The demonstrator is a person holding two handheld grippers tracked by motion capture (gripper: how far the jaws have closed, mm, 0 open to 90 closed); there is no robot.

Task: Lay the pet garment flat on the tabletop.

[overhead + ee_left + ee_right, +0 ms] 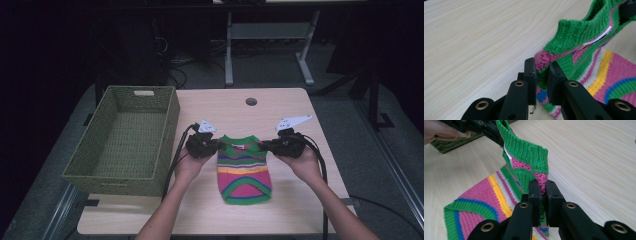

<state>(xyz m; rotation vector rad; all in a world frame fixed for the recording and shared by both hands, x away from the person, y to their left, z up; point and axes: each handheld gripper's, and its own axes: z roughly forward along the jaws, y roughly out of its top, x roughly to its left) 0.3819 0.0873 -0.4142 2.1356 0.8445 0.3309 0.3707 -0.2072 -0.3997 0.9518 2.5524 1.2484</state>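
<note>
Gripping the striped sweater [243, 167] at its far shoulders, left tongs [216, 145] and right tongs [263, 146] both clamp knit, its length trailing nearward on the desk [280, 107]

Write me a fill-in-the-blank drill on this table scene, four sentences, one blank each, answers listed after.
1. Both grippers are shut on the striped knitted ____.
2. The left gripper pinches the sweater at one shoulder, and the right gripper pinches the ____ shoulder.
3. The woven basket stands at the table's ____ side.
4. The sweater's collar is knitted in ____ yarn.

Answers: sweater; other; left; green
</note>
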